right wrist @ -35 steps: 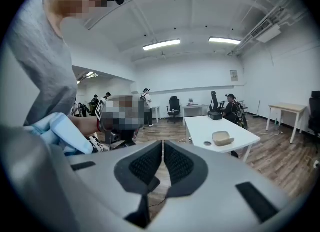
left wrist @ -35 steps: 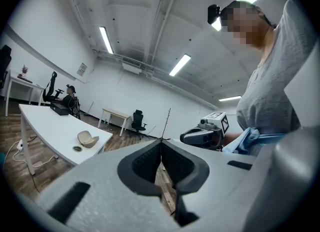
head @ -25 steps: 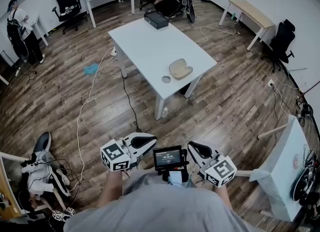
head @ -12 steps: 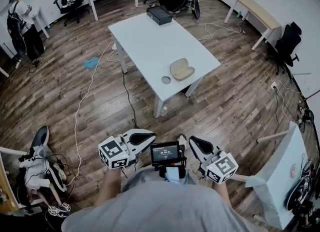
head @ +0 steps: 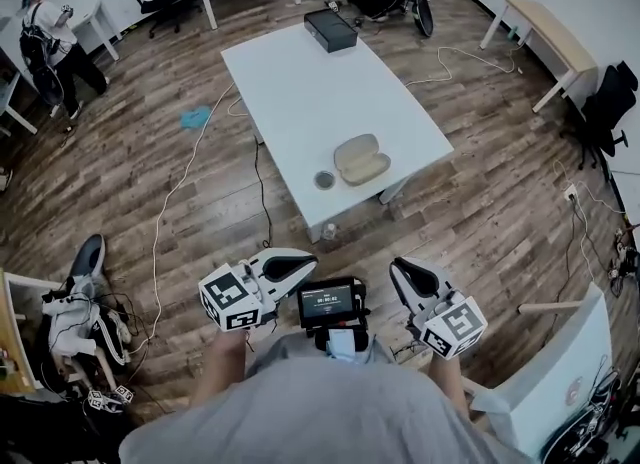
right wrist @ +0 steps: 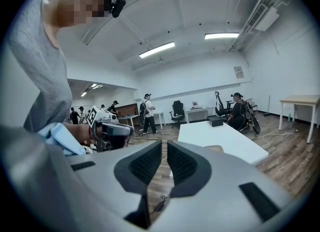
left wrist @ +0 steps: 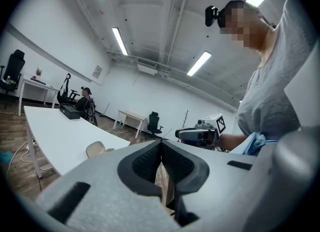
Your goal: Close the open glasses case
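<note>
Glasses case (head: 361,160): flat on the white table (head: 300,82), close to its near-right edge, just above frame centre. The lid looks open, though it's too small here to say how wide.
Small round disc (head: 324,180): just beside the case, on its left.
Left gripper (head: 285,267): low in frame, jaws pressed together, nothing between them.
Right gripper (head: 413,278): lower right of centre, jaws all but together with a thin slit, empty.
Gap: both tools are well apart from the table, so the approach is not yet made.
Risk: a push on one lid corner could skate the case across the smooth top, or off that near edge.
</note>
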The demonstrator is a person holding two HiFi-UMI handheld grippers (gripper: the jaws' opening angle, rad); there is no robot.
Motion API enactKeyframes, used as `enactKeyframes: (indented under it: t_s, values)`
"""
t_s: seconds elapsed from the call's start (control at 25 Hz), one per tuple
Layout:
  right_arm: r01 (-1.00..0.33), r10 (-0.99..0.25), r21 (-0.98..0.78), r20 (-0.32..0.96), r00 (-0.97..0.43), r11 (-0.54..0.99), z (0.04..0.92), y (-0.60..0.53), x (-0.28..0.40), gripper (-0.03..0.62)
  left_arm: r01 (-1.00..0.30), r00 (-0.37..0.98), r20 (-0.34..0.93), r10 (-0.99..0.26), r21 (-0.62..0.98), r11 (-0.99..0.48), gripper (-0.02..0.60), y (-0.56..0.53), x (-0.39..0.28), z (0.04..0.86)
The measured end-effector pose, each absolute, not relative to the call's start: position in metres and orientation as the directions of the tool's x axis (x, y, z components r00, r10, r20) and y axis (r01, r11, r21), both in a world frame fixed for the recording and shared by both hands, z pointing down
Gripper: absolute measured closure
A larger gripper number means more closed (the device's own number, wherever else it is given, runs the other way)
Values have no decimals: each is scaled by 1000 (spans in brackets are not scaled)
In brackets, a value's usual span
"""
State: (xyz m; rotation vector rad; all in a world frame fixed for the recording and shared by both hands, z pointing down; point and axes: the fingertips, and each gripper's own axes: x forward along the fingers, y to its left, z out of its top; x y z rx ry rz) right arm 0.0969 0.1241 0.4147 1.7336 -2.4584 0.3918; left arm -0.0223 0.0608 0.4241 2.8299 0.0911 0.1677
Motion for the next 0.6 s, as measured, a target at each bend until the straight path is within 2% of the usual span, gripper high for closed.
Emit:
enactKeyframes:
  t_s: [0.36,0.6]
  values:
    - [-913,-880,-145,247,-406,380,413,86,197,560,-27,987,158,18,277,-960,563,26,75,421]
    - [-884,-844,-145,264,-467,443,427,64,229,560,-112,979,195,-63,252,-961,563,15,101,427]
